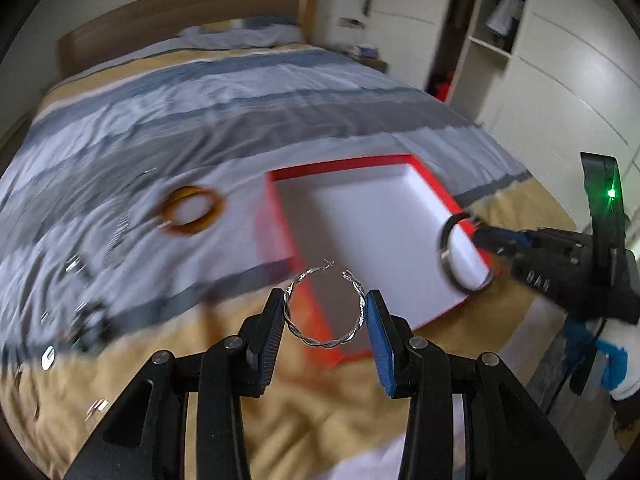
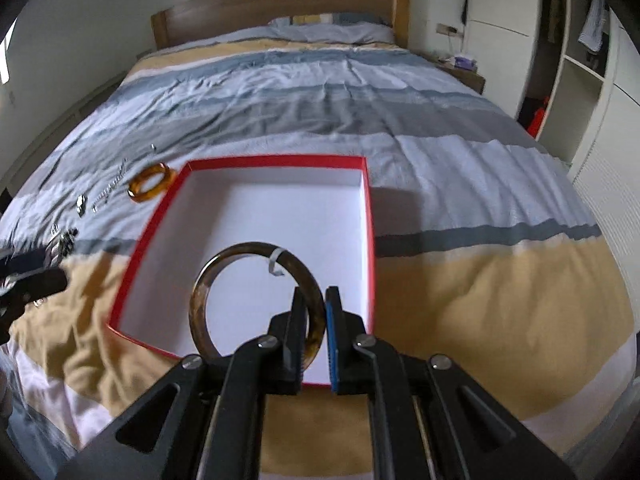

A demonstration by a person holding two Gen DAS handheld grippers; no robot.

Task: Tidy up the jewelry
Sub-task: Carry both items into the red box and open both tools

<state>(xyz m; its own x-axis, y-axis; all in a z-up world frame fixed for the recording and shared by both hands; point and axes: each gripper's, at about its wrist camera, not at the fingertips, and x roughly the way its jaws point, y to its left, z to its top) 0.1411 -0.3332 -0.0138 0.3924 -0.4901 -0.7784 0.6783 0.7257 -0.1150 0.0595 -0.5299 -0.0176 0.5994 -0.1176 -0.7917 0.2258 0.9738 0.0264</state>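
My left gripper [image 1: 325, 316] pinches a twisted silver hoop [image 1: 325, 309], right gripper [image 2: 316, 320] clamps a brown bangle [image 2: 256, 300]. Red box [image 2: 370, 216] looks empty; amber bangle [image 2: 152, 188] & prob. chains left.

Each tool is showing black linkage arms with triangular cut-outs, joined by round silver screw heads. On the left tool [image 1: 325, 322], one ribbed finger is black and the other is wearing a blue pad; the right tool [image 2: 316, 320] is built the same way. Behind the right tool's body a small green light is glowing, and a white glove [image 1: 624, 376] with blue patches is gripping its handle.
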